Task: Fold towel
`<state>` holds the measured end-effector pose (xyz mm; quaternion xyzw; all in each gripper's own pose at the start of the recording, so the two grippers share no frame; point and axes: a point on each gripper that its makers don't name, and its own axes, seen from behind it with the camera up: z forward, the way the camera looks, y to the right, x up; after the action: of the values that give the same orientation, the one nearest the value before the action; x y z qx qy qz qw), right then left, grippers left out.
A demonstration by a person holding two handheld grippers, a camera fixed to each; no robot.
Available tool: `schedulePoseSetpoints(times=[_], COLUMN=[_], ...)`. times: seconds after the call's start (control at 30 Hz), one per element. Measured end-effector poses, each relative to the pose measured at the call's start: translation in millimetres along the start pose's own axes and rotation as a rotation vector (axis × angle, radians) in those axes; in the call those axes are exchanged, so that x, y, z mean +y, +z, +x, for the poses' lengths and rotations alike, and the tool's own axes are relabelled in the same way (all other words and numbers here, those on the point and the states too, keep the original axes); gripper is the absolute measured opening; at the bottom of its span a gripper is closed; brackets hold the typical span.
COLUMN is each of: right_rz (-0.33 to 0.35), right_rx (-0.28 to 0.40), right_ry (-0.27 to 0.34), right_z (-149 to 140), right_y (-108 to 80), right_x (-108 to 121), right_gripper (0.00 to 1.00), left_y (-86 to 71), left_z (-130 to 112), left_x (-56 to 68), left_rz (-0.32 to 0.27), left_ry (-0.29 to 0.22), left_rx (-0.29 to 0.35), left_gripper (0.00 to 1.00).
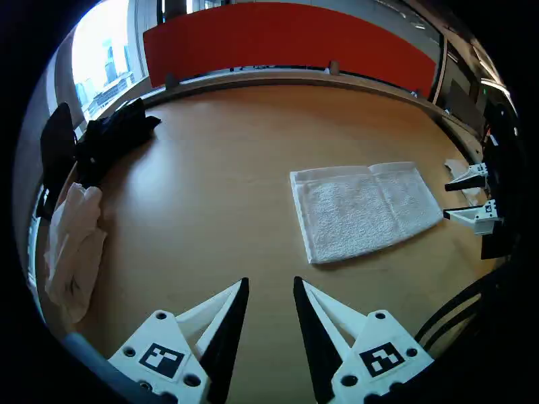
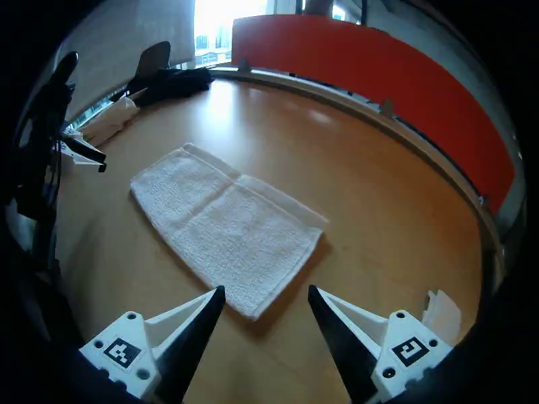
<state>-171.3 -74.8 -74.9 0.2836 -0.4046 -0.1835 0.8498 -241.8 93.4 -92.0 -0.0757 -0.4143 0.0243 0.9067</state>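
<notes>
A white towel [image 1: 364, 209] [image 2: 226, 225] lies flat on the wooden table [image 1: 222, 175] [image 2: 377, 202], with a crease line running across it. In the left gripper view my left gripper [image 1: 269, 289] stands open over bare wood, short of the towel's near left corner. My right gripper [image 2: 266, 296] is open too, its fingertips on either side of the towel's nearest corner, just above it. Each gripper also appears in the other's view: the right gripper [image 1: 447, 200] at the towel's far right edge, the left gripper [image 2: 101, 163] off to the left of the towel.
Black items [image 1: 111, 135] [image 2: 168, 77] and a pale cloth [image 1: 74, 242] [image 2: 111, 121] sit at one table edge. A small crumpled white piece [image 1: 458, 168] [image 2: 441, 313] lies near the right gripper. A red partition [image 1: 290, 40] [image 2: 377, 74] lines the far edge.
</notes>
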Motion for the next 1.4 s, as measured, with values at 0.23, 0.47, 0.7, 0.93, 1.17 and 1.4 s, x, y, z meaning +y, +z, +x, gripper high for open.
schedulePoseSetpoints(times=[0.23, 0.47, 0.7, 0.93, 1.17, 1.4], right_rz=[0.027, 0.048, 0.076, 0.087, 0.084, 0.080], right_rx=[-0.029, -0.056, -0.084, -0.083, -0.076, -0.058], right_ry=[-0.004, 0.002, -0.001, 0.001, -0.001, 0.022], right_z=[-14.1, -24.3, -31.6, -30.9, -30.2, -24.7], right_y=[2.5, 2.5, 6.1, 8.2, 8.5, 7.2], right_x=[-6.4, -8.4, -12.4, -13.3, -13.8, -14.5], right_gripper=[0.85, 0.66, 0.52, 0.26, 0.04, 0.03], left_y=[-0.3, -0.2, -1.4, -1.5, -1.2, -1.0], left_z=[-2.4, -3.8, -5.7, -6.6, -7.1, -6.0], left_x=[-0.7, -2.2, -4.6, -6.3, -6.5, -6.5], left_rz=[0.001, 0.002, 0.004, 0.005, 0.005, 0.005], left_ry=[-0.004, -0.004, -0.007, -0.007, -0.005, -0.002], left_rx=[-0.004, -0.006, -0.008, -0.009, -0.010, -0.009], left_gripper=[0.48, 0.48, 0.48, 0.48, 0.48, 0.48])
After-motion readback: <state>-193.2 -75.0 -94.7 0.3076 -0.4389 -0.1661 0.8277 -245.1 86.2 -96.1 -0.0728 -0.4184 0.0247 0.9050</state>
